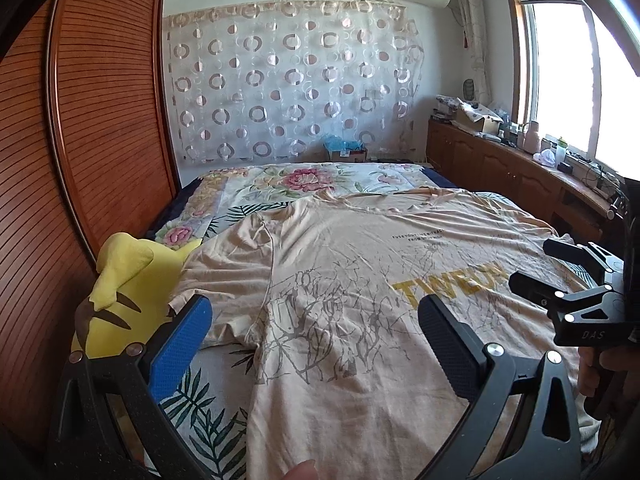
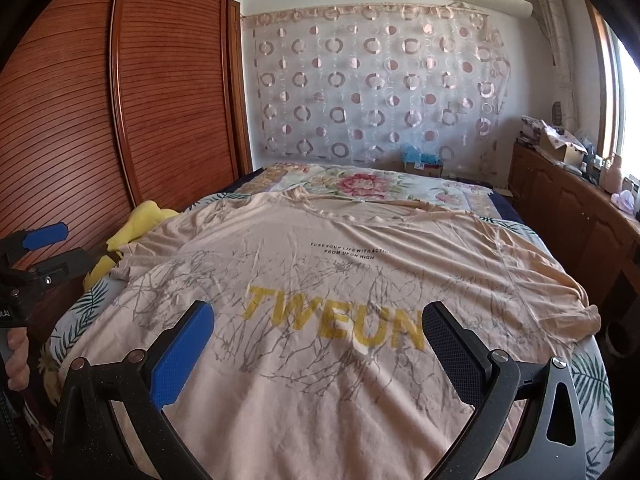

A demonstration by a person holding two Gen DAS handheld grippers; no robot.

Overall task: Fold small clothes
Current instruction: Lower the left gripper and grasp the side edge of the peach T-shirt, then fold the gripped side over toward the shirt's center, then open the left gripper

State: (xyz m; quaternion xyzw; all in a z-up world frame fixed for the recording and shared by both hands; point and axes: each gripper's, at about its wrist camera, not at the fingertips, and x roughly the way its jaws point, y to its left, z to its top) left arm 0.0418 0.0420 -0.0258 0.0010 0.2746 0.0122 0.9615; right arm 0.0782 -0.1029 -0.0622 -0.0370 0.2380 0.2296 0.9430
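A peach T-shirt (image 2: 320, 280) printed "TWEUN" is lying spread flat and face up across the bed (image 1: 208, 408), while the left gripper (image 1: 314, 334) and the right gripper (image 2: 318, 338) are hovering over its near hem, fingers spread wide and gripping nothing, beside a yellow plush toy (image 1: 120, 292).

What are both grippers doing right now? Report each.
Left gripper: open, holding nothing, above the T-shirt.
Right gripper: open, holding nothing, above the same shirt.
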